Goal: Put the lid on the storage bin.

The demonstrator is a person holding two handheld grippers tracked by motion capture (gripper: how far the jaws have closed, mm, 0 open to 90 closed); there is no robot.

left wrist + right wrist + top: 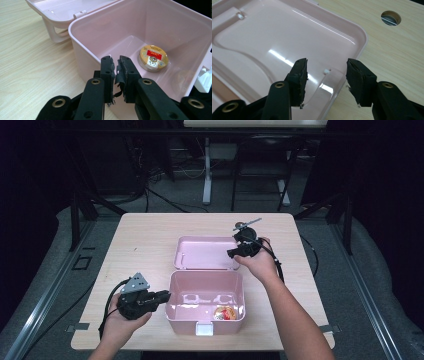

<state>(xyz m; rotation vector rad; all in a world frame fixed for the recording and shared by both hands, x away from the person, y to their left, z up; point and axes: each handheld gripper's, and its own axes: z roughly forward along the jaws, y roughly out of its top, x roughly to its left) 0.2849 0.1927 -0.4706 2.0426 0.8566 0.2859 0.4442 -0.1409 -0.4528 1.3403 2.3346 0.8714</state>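
Note:
An open pink plastic box (pixel 172 292) stands at the table's near middle, its lid (pixel 207 252) laid back flat behind it. A round gold tin (pixel 224 313) with a red label lies on the box floor near the front right. My left gripper (pixel 167 295) sits just outside the box's left wall, its jaws together with nothing held. In the left gripper view its worn fingertips (pixel 117 61) point over the box rim (pixel 72 27) toward the tin (pixel 153 58). My right gripper (pixel 231 253) hovers open over the lid's right corner. In the right gripper view the jaws (pixel 326 67) straddle the lid's rim (pixel 352 40) without touching it.
The light wooden table (pixel 140 235) carries nothing but the box. A white latch (pixel 204 329) sits on the box's front wall. A round cable hole (pixel 391 17) is cut in the tabletop beyond the lid. Dark floor, cables and stands surround the table.

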